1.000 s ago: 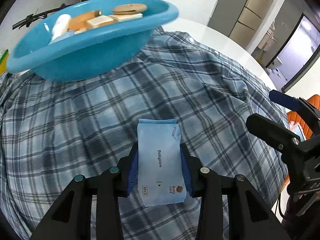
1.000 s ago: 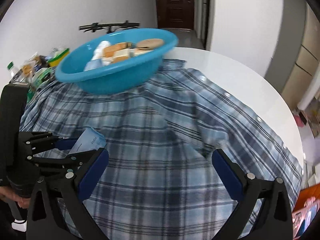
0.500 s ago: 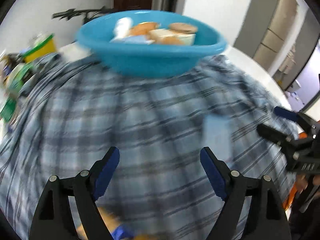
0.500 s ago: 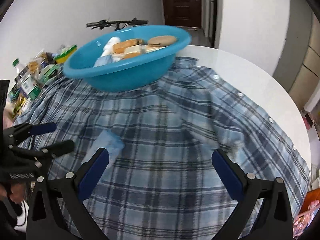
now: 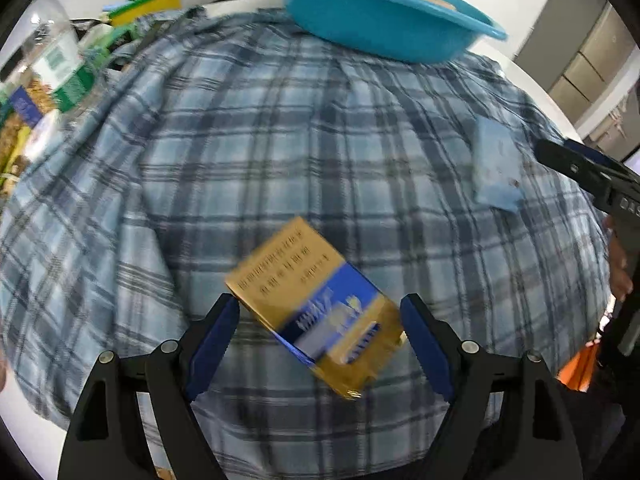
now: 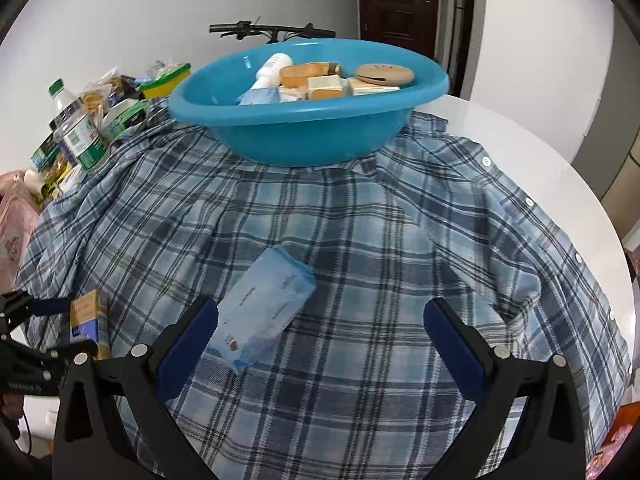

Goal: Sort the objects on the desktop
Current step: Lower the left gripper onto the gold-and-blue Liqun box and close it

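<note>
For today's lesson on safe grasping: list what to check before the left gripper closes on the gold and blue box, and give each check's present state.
1. Left gripper open: ok.
2. Box between its fingers: ok.
3. Box square to the fingers: not ok, it lies at an angle.
4. Right gripper apart from the box: ok.
5. Space in the blue basin: cannot tell.
6. Wipes packet clear of the left gripper: ok.

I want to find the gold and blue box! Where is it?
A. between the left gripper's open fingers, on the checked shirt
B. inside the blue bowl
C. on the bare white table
A: the gold and blue box lies on the checked shirt between the left gripper's spread fingers.
</note>
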A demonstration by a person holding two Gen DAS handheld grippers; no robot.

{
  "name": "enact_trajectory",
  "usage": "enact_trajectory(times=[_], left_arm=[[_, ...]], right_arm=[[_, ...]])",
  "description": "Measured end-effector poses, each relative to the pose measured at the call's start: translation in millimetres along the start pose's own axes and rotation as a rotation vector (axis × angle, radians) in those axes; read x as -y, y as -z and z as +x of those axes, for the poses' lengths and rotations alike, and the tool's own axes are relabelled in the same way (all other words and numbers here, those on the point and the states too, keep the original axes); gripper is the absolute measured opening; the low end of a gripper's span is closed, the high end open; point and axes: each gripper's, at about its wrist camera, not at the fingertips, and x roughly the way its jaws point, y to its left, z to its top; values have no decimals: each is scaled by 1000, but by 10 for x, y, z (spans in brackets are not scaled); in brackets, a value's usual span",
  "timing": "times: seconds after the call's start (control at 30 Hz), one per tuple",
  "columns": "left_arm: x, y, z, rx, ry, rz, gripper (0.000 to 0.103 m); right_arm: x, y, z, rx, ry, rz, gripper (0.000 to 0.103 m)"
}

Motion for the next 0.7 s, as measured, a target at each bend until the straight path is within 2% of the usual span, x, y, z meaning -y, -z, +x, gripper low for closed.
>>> enact_trajectory(times=[0.13,0.33,0.43,0.5,0.57,0.7], left_arm=[[68,-69,79,2,10,6,67],[36,-437,137,66,-25,39,64],[-20,-617,188,71,-45,45,65],[-48,-678,202,77,-51,29,70],[-61,-689,192,91,-61,25,84],[-18,-713,217,116,-71,13,85]], right_arm=[[13,4,8,-2,4,0,102],[146,23,23,-11,14,38,102],[201,34,23,-13,23,50,102],[231,35,23,-14,25,60,102],[250,37,25,-15,22,70,102],[225,25,66,-22,13,68,102]])
